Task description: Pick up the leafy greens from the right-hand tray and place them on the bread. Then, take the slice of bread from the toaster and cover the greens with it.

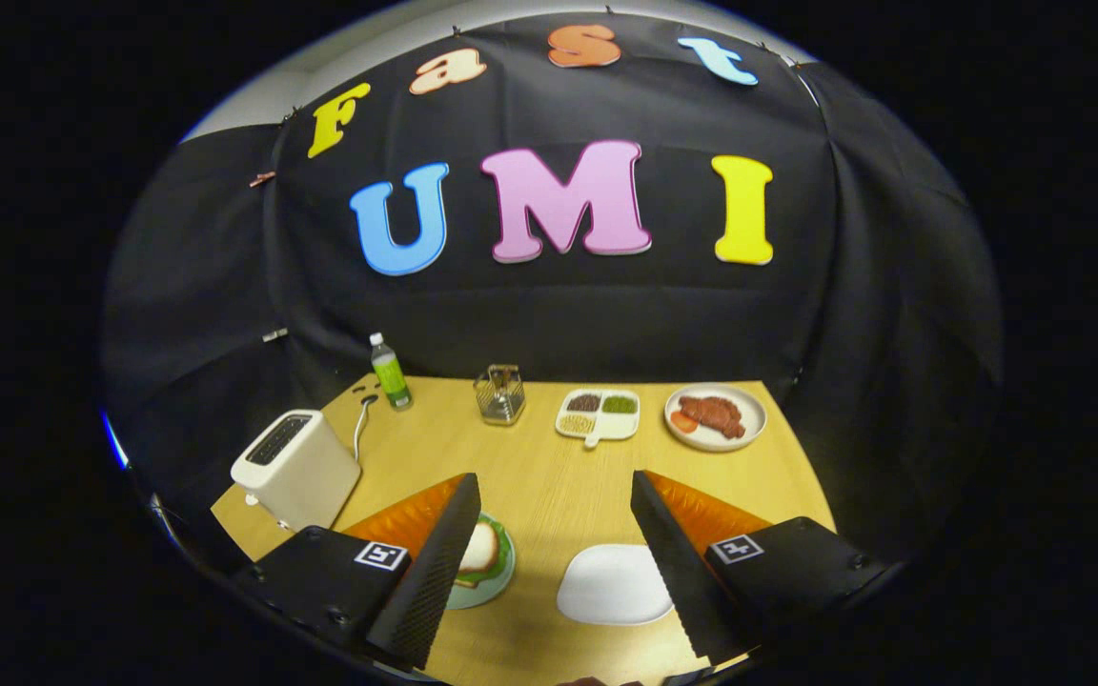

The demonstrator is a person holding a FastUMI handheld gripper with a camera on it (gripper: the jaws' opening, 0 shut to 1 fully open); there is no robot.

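Note:
My gripper (554, 481) hangs open above the wooden table (549, 467), with nothing between its fingers. Just inside the left finger, a pale green plate (501, 583) carries a slice of bread (480, 548) lying on leafy greens (499, 562); the finger hides the plate's left part. Beside the right finger lies a white tray (614, 583), its surface bare. A white toaster (296, 467) stands to the left beyond the left finger, and its top slots look dark.
Along the back of the table stand a green-labelled bottle (390, 372), a clear glass holder (499, 393), a divided dish of grains (599, 414) and a white plate with reddish-brown food (716, 415). The toaster's cord (360, 424) runs toward the bottle.

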